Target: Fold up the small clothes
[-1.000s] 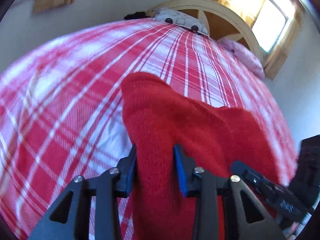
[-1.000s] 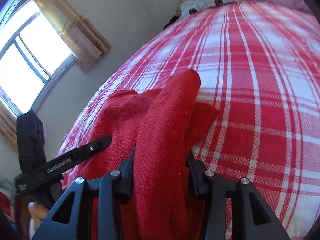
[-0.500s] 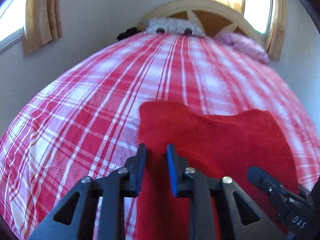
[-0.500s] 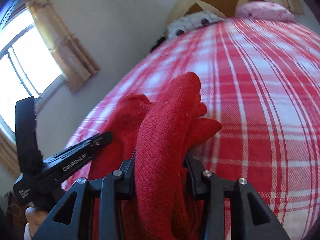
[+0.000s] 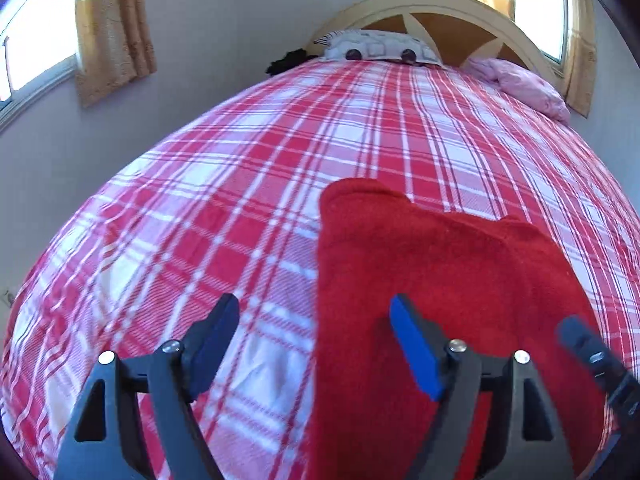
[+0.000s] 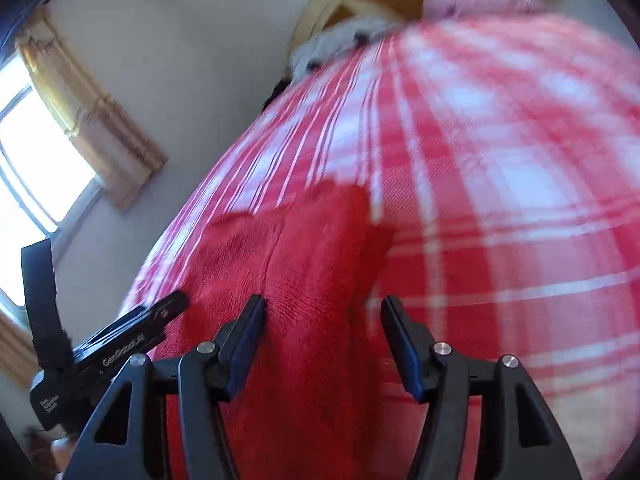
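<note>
- Left wrist view: my left gripper [image 5: 314,326] stands wide apart and grips nothing. The red knit garment [image 5: 440,280] lies on the red-and-white plaid bedspread [image 5: 240,184], its left edge running between my fingers, its far end toward the headboard [image 5: 440,12]. It looks laid down as a narrow folded strip; I judge one fold made, with at least a crosswise fold left. The other tool [image 5: 596,360] shows at right; its marking is unreadable.
- Right wrist view, blurred: my right gripper [image 6: 322,330] is spread too, clamping nothing, the garment's right edge between its fingers. The left tool [image 6: 120,344] reads roughly "GenRobot.AI".
</note>
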{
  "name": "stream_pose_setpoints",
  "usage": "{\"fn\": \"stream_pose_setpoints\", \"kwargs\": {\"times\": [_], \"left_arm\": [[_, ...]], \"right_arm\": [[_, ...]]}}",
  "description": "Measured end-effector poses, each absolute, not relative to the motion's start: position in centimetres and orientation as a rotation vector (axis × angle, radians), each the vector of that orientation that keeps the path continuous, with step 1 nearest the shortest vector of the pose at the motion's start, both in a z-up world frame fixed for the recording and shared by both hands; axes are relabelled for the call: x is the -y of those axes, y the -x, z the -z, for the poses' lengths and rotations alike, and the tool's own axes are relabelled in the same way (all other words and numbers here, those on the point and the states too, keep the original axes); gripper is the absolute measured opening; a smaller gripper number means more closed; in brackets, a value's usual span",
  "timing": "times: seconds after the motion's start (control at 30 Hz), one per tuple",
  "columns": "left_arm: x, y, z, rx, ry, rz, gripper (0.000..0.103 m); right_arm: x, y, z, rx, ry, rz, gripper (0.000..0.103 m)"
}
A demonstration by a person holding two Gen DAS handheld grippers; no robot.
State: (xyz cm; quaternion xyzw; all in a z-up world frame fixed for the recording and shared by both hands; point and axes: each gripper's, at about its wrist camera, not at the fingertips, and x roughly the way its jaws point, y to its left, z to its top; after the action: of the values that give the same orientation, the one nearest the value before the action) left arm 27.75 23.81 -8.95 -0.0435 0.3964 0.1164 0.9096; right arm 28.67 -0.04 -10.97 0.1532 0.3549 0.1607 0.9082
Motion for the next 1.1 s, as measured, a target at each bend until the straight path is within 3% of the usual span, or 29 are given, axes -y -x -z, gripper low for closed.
{"fn": "stream_pose_setpoints", "kwargs": {"times": [0.17, 0.4, 0.53, 0.6, 0.73, 0.87, 1.1], "left_arm": [[-23.6, -25.7, 9.0, -0.828, 0.120, -0.241, 0.080], [-21.7, -24.9, 10.1, -0.820, 0.043, -0.270, 0.081], [-21.4, -25.8, 10.8, -0.808, 0.018, -0.297, 0.091], [-21.3, -26.4, 11.2, -0.801, 0.022, -0.301, 0.092], [-21.4, -27.3, 11.6, -0.782, 0.012, -0.323, 0.103], [-23.0, -27.6, 11.7, -0.839, 0.124, -0.285, 0.103], [-22.8, -24.1, 11.1, -0.877, 0.152, -0.267, 0.103]], "right_arm": [[-1.6, -24.2, 8.4, -0.603, -0.072, -0.353, 0.058], [-2.7, -25.1, 12.6, -0.776, -0.066, -0.371, 0.047], [-2.3, -26.1, 13.2, -0.806, -0.126, -0.376, 0.047], [-2.5, -26.6, 13.6, -0.809, -0.125, -0.365, 0.048], [-2.3, -26.8, 13.8, -0.813, -0.142, -0.332, 0.064], [-1.5, -27.3, 14.2, -0.830, -0.199, -0.317, 0.077], [-1.6, -26.0, 13.5, -0.825, -0.161, -0.296, 0.079]]}}
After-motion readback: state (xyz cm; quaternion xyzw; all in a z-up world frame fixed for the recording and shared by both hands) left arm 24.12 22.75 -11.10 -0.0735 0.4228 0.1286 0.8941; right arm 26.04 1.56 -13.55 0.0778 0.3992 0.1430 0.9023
